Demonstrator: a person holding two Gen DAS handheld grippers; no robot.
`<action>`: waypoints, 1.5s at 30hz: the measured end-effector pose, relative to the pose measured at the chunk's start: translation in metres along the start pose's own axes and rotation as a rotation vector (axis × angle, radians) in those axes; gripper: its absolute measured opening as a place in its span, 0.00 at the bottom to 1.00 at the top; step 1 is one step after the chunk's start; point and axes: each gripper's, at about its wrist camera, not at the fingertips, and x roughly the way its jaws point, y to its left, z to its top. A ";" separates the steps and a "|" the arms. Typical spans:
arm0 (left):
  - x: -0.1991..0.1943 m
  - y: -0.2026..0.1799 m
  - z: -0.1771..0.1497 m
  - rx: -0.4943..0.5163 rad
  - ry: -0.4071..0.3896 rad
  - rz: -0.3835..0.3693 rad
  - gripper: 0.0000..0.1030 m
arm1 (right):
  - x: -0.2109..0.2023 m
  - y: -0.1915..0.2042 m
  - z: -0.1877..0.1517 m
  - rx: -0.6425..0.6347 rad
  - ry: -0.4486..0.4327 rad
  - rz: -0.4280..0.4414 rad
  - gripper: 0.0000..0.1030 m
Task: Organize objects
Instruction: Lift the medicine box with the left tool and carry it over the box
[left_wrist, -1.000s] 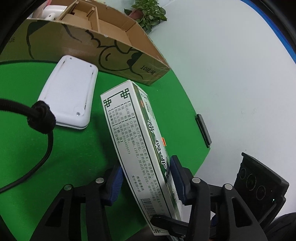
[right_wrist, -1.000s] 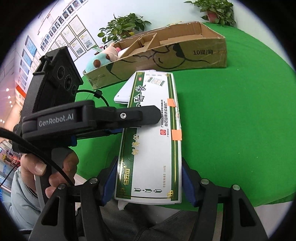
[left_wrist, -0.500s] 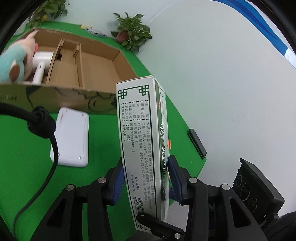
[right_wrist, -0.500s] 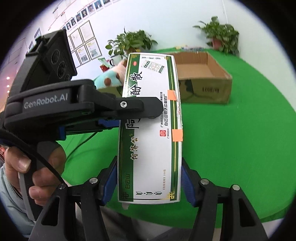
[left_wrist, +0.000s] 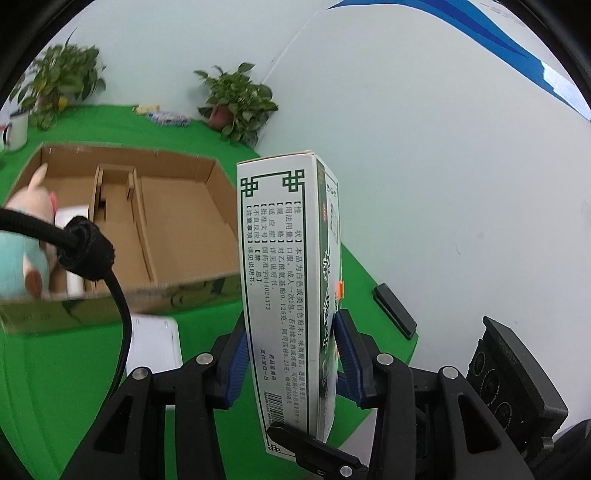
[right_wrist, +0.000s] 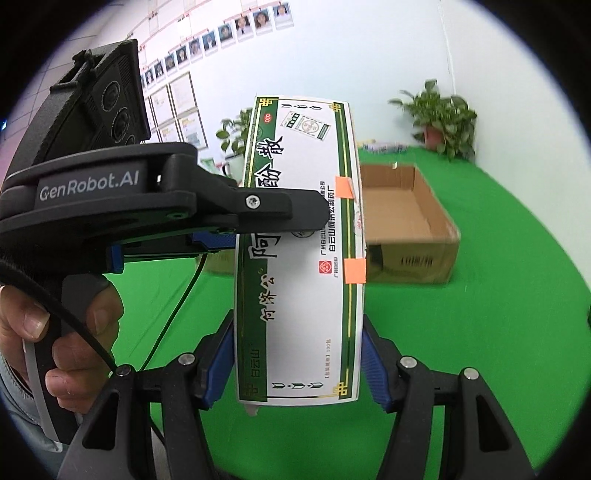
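Both claws have lifted the medicine box (left_wrist: 284, 280) off the green surface (left_wrist: 44, 369). Left claw (left_wrist: 291, 354) and right claw (right_wrist: 297, 363) pinch it mid-frame, before the cardboard box (left_wrist: 177, 221).

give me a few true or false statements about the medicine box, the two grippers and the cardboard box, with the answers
1. Both grippers grip the same medicine box. True: the right gripper clamps its wide face, the left gripper its narrow sides.
2. The medicine box lies flat on the green table. False: it is held up in the air.
3. A plush toy sits at the left end of the cardboard box. True.
4. The right-hand compartment of the cardboard box is full. False: it looks bare.
5. Orange tape patches sit on one long edge of the medicine box. True.
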 end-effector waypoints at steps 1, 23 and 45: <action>-0.003 -0.006 0.007 0.018 -0.009 0.005 0.40 | 0.000 -0.001 0.006 -0.003 -0.017 0.000 0.58; 0.016 -0.017 0.190 0.100 -0.088 0.103 0.40 | 0.055 -0.034 0.172 -0.031 -0.099 0.066 0.58; 0.131 0.094 0.201 -0.038 0.093 0.170 0.40 | 0.154 -0.077 0.165 0.080 0.148 0.140 0.58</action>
